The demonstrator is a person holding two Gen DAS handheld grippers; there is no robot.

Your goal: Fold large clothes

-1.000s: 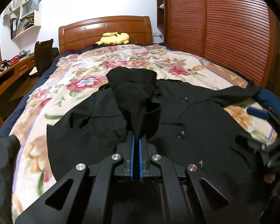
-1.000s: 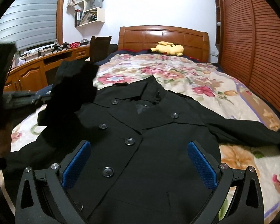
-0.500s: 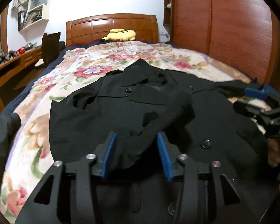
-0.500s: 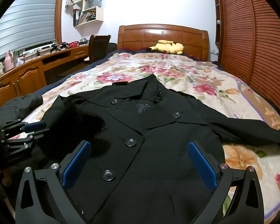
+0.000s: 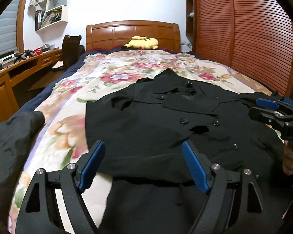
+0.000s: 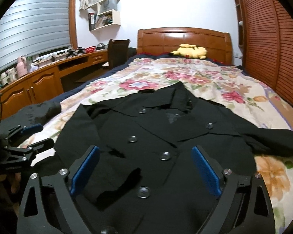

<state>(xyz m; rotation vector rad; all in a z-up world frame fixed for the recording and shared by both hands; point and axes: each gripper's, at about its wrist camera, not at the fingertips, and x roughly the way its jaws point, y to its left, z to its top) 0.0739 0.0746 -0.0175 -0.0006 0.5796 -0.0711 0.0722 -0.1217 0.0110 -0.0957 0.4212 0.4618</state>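
Black coat [image 5: 166,120] lies flat under the opening, empty left gripper [image 5: 144,163].

Both wrist views look close and low over the coat [image 5: 166,128] toward the headboard [image 6: 183,39]; left sits further left; 2 share the bed [image 5: 127,64].

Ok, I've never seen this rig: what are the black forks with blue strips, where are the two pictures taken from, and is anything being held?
Each fork is a hand-held gripper a person carries, with a camera looking along its blue pads. One picture looks out over the left hand-held gripper, whose jaws are opening; the other over the right hand-held gripper, whose jaws are closing. Neither grips anything. A black double-breasted coat lies flat on the floral bedspread, one sleeve folded across its front. A yellow plush toy sits by the headboard.
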